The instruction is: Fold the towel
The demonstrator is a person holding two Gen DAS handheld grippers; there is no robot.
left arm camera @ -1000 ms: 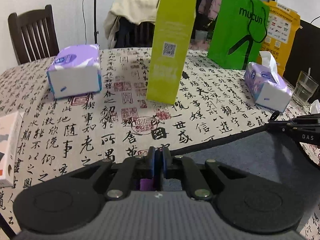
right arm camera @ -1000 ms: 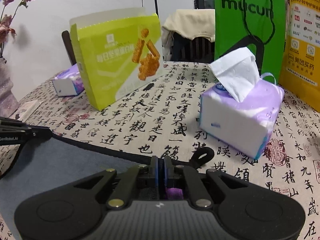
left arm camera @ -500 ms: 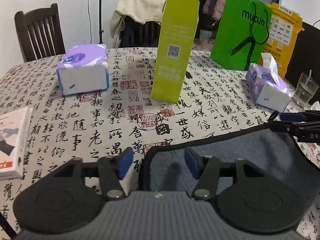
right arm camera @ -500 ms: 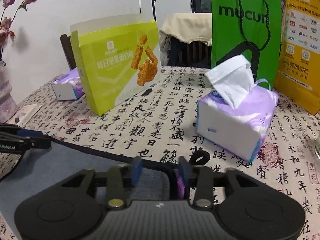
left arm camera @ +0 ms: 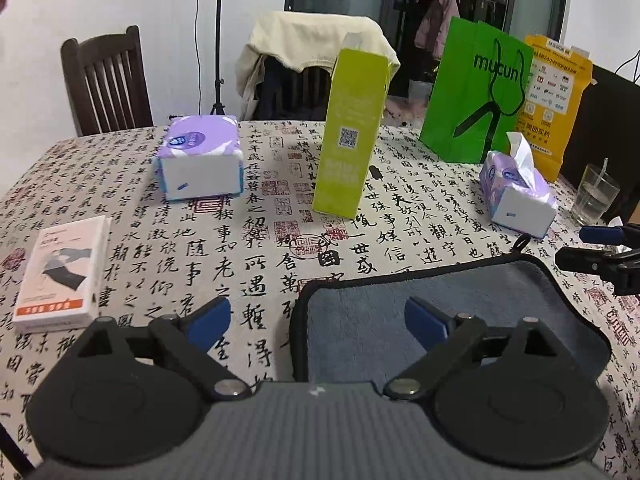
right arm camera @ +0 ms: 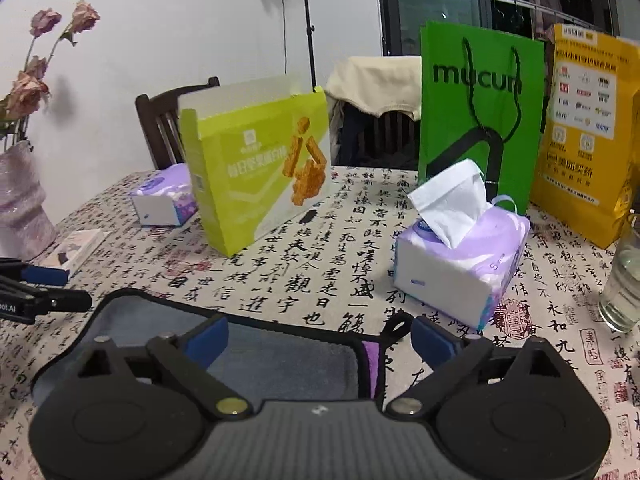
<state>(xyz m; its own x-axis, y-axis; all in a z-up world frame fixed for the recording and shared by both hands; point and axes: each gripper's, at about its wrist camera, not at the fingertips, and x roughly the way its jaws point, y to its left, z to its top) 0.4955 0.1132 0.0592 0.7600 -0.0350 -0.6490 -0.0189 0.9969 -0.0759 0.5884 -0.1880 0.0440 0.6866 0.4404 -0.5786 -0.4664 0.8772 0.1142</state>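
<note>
A grey towel with black trim (left arm camera: 460, 312) lies flat and folded on the calligraphy tablecloth; it also shows in the right wrist view (right arm camera: 280, 356), with a purple layer peeking out at its right edge. My left gripper (left arm camera: 316, 320) is open and empty above the towel's left corner. My right gripper (right arm camera: 320, 338) is open and empty above the towel's right corner, by the black hanging loop (right arm camera: 396, 326). The right gripper's fingers (left arm camera: 600, 258) show at the left view's right edge.
On the table stand a lime snack box (left arm camera: 352, 136), two purple tissue packs (left arm camera: 200, 160) (right arm camera: 460, 256), a green paper bag (right arm camera: 480, 112), a yellow bag (right arm camera: 584, 136), a water glass (left arm camera: 594, 196), a small white box (left arm camera: 62, 276) and a vase (right arm camera: 20, 208). Chairs stand behind.
Both grippers were shut on the towel's edge a second ago; they have opened, let it drop flat, and pulled back and upward.
</note>
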